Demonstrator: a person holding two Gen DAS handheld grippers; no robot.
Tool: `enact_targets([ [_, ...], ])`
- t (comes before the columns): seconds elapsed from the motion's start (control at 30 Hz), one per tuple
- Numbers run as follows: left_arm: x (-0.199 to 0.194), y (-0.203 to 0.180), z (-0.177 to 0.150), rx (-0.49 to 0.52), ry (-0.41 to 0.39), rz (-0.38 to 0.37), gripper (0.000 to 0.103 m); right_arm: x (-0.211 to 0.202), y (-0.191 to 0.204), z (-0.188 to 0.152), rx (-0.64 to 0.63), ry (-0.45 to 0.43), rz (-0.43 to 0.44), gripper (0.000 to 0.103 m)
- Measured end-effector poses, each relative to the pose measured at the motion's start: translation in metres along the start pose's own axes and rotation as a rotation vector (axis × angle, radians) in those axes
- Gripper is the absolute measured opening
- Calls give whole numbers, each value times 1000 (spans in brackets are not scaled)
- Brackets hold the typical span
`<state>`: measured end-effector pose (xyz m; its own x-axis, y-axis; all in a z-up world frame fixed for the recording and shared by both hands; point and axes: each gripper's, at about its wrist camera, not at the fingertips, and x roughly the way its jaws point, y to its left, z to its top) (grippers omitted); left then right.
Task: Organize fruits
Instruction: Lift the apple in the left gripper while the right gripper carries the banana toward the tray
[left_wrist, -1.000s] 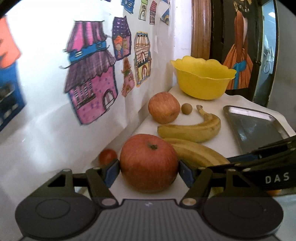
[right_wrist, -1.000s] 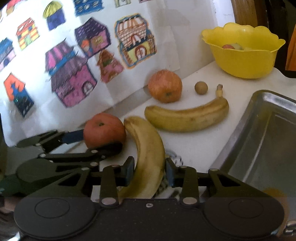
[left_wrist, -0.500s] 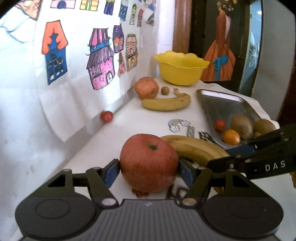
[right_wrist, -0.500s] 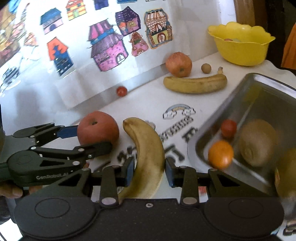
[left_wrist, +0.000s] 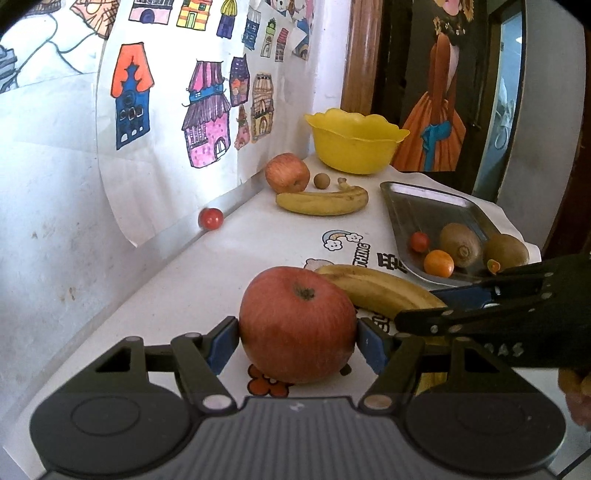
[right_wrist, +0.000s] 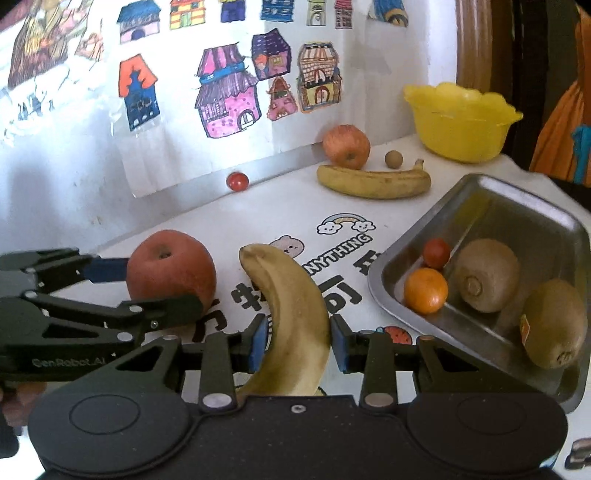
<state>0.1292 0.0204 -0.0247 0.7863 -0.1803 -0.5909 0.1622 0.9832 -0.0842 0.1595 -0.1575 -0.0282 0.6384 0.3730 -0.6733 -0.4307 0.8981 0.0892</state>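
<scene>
A red apple (left_wrist: 297, 325) sits between the blue pads of my left gripper (left_wrist: 297, 341), which is shut on it, low over the printed white tablecloth. The same apple (right_wrist: 171, 271) shows in the right wrist view with the left gripper (right_wrist: 92, 299) around it. My right gripper (right_wrist: 297, 343) is shut on a yellow banana (right_wrist: 291, 314), just right of the apple. From the left wrist view the banana (left_wrist: 376, 290) lies behind the apple with the right gripper (left_wrist: 480, 306) on it. A steel tray (right_wrist: 517, 221) stands to the right.
The tray holds two kiwis (right_wrist: 484, 275), a small orange (right_wrist: 424, 290) and a cherry tomato (right_wrist: 436, 253). Further back lie a second apple (right_wrist: 346, 146), a second banana (right_wrist: 373, 182), a brown ball (right_wrist: 393, 158) and a yellow bowl (right_wrist: 458, 125). A loose tomato (right_wrist: 237, 181) rests against the wall.
Both grippers have drawn back along the table from the bowl end, carrying the apple and the banana side by side. The tray's fruit has come into view.
</scene>
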Motion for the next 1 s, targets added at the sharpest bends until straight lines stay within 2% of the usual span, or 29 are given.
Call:
enact_targets([
  [0.13, 2, -1, 0, 3, -6, 3, 74, 8, 5, -6, -16, 1, -25, 43],
  [0.3, 3, -1, 1, 6, -10, 1, 74, 10, 7, -10, 0, -40, -47, 44],
  [0.5, -1, -4, -2, 7, -10, 1, 73, 0, 5, -19, 23, -64, -45, 37],
  [0.67, -6, -15, -5, 16, -3, -32, 73, -19, -4, -33, 62, -82, -75, 37],
  [1.0, -1, -49, 0, 19, 0, -125, 73, -72, -50, -63, 235, -181, -95, 37],
])
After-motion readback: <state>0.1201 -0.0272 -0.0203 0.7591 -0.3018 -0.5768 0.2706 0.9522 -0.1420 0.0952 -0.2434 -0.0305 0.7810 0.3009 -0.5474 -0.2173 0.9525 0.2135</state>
